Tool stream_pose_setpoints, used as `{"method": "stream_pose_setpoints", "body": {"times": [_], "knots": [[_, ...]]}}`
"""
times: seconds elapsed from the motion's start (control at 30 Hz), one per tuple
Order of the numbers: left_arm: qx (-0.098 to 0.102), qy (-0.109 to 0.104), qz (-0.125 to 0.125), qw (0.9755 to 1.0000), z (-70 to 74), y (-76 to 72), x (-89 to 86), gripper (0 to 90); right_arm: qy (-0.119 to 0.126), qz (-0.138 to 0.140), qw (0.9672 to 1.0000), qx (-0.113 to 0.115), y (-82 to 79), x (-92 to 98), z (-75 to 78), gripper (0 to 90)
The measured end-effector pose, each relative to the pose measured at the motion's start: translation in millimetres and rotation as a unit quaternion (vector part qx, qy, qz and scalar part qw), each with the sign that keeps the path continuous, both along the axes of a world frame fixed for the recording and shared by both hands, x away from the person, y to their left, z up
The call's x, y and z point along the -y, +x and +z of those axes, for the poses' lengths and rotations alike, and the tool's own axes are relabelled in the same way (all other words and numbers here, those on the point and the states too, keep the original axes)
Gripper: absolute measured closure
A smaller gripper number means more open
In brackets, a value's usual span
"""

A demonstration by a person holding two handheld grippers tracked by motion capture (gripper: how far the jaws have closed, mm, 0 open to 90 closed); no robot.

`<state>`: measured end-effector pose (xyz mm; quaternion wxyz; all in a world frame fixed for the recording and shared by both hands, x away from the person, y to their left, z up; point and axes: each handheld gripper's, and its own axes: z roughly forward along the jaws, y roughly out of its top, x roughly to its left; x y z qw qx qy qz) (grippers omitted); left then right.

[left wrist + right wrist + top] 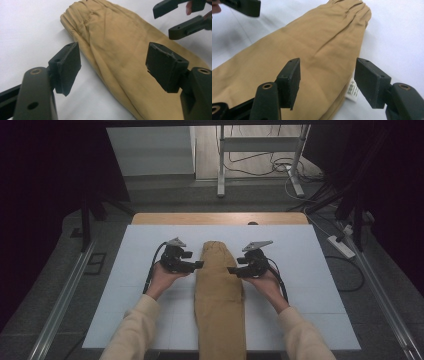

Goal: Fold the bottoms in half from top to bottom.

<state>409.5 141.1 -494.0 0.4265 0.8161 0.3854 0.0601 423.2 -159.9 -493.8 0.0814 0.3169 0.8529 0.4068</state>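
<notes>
White mat point(125, 285) covers the table, wooden edge showing at the far side; dim room w/ cables and a stand's legs on the floor behind.

Tan trousers point(219, 295) lie folded lengthwise into a narrow strip down the middle of the mat, waistband at the far end, the near end running off the table edge toward the person.

Left gripper point(199, 265) sits at the strip's left edge, jaws apart, nothing between the pads; in the left gripper view point(113, 63) the cloth edge lies under the gap, not pinched. Right gripper point(231, 270) mirrors it at the right edge, jaws also apart and empty; in the right gripper view point(327, 77) a white care label point(352, 92) pokes out from under the fold.

Step in hand, prob.: lining up both sides for a grab, approx. a third down from the waistband, before a crosswise fold.

Next move needs: drop both lower so one pad slides under all layers, close evenly on both edges, then lift together. Risk: catching the top layer only, so the fold skews.
</notes>
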Motion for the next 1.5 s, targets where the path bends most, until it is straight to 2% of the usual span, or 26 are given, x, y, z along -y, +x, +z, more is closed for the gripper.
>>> {"method": "stream_pose_setpoints", "body": {"times": [0.33,0.6,0.97,1.1,1.23,1.37,1.5], "knots": [[-0.013,0.005,0.009,0.9999,-8.0,17.7,6.8,27.3,0.002,-0.01,0.9999,-0.005,20.0,-10.6,-1.3,38.0],[-0.018,0.012,0.009,0.9997,-12.5,27.8,13.5,27.2,-0.006,-0.017,0.9998,-0.006,29.2,-9.6,-1.4,37.9],[-0.026,0.018,0.015,0.9994,-17.1,35.2,16.6,26.4,-0.009,-0.026,0.9996,-0.009,40.6,-13.4,-3.6,37.9],[-0.029,0.013,0.02,0.9993,-18.0,38.4,16.2,26.2,-0.012,-0.028,0.9995,-0.008,45.3,-15.9,-5.8,37.9],[-0.032,0.016,0.021,0.9991,-19.9,40.5,17.7,26.0,-0.006,-0.038,0.9991,-0.016,50.1,-14.4,-9.8,37.9],[-0.032,0.016,0.013,0.9993,-22.7,42.0,19.6,25.1,-0.01,-0.039,0.999,-0.02,52.6,-14.5,-13.9,37.8],[-0.037,0.018,0.017,0.999,-26.1,43.4,21.6,24.9,-0.013,-0.04,0.9989,-0.023,53.5,-15.3,-16.5,37.6]]}}
